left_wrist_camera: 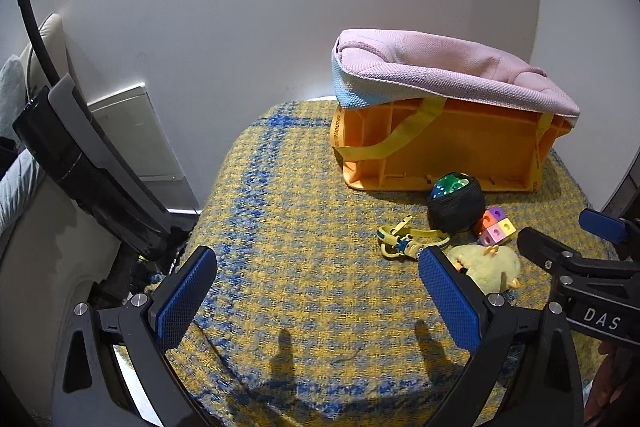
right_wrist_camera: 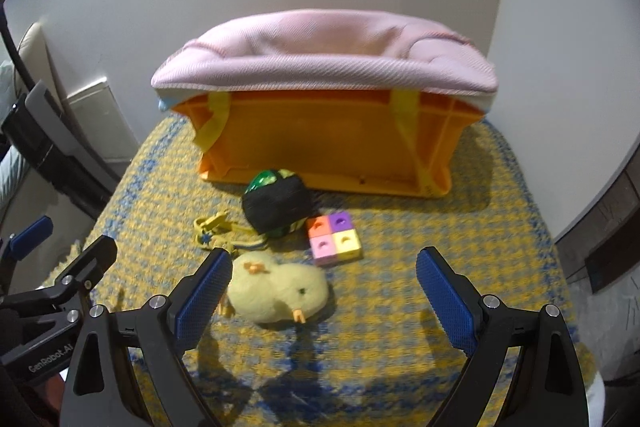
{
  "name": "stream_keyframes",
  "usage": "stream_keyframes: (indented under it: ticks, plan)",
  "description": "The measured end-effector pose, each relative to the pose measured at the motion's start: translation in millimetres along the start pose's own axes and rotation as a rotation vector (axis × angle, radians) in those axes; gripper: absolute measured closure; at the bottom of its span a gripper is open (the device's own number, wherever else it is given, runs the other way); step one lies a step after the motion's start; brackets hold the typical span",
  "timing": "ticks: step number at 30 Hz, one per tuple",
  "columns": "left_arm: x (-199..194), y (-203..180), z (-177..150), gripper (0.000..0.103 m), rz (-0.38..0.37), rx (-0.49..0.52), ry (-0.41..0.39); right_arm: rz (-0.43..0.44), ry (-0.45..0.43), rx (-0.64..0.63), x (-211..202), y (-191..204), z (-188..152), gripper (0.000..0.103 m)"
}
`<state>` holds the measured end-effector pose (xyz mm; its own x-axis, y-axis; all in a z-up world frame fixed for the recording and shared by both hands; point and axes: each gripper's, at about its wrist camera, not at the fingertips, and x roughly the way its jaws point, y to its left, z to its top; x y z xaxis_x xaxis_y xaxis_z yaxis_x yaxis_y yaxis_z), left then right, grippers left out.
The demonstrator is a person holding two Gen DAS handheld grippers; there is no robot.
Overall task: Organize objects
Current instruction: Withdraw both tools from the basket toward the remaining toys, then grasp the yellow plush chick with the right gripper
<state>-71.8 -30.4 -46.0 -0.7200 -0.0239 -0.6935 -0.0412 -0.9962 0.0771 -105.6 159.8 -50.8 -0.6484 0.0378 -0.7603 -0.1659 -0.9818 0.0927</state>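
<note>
An orange plastic basket (right_wrist_camera: pixel 320 147) with a pink fabric liner (right_wrist_camera: pixel 324 59) stands at the back of the table; it also shows in the left wrist view (left_wrist_camera: pixel 440 151). In front of it lie a black and green ball (right_wrist_camera: pixel 278 203), a yellow strap toy (right_wrist_camera: pixel 218 229), a four-colour cube block (right_wrist_camera: pixel 334 237) and a yellow plush chick (right_wrist_camera: pixel 280 289). My right gripper (right_wrist_camera: pixel 324 287) is open, just above and before the chick. My left gripper (left_wrist_camera: pixel 318 287) is open and empty, left of the toys. The ball (left_wrist_camera: pixel 456 205), strap (left_wrist_camera: pixel 404 239), block (left_wrist_camera: pixel 494 227) and chick (left_wrist_camera: pixel 490 267) show beside its right finger.
The table is covered with a yellow and blue woven cloth (right_wrist_camera: pixel 460 227). A white wall stands close behind the basket. A black stand (left_wrist_camera: pixel 92 167) and a white panel (left_wrist_camera: pixel 136 135) are to the left, beyond the table edge.
</note>
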Motion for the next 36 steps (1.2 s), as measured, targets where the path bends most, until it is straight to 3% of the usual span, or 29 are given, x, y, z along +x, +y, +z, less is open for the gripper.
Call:
stream_keyframes:
  ticks: [19,29,33,36]
  plan:
    - [26.6,2.8,-18.2,0.000,-0.022,-0.009,0.038,0.027,0.092,0.022,47.5,10.7,-14.3,0.010]
    - [40.2,5.0,-20.6,0.000,-0.023,-0.032,0.072,0.105,0.126,0.043,67.7,15.3,-13.9,0.009]
    - [42.3,-0.6,-21.5,0.000,-0.019,-0.010,0.074,0.138,0.162,0.049,76.0,15.5,-18.3,0.030]
    - [40.8,-2.5,-21.1,0.000,-0.021,-0.001,0.068,0.142,0.149,0.054,74.1,14.7,-18.3,0.031]
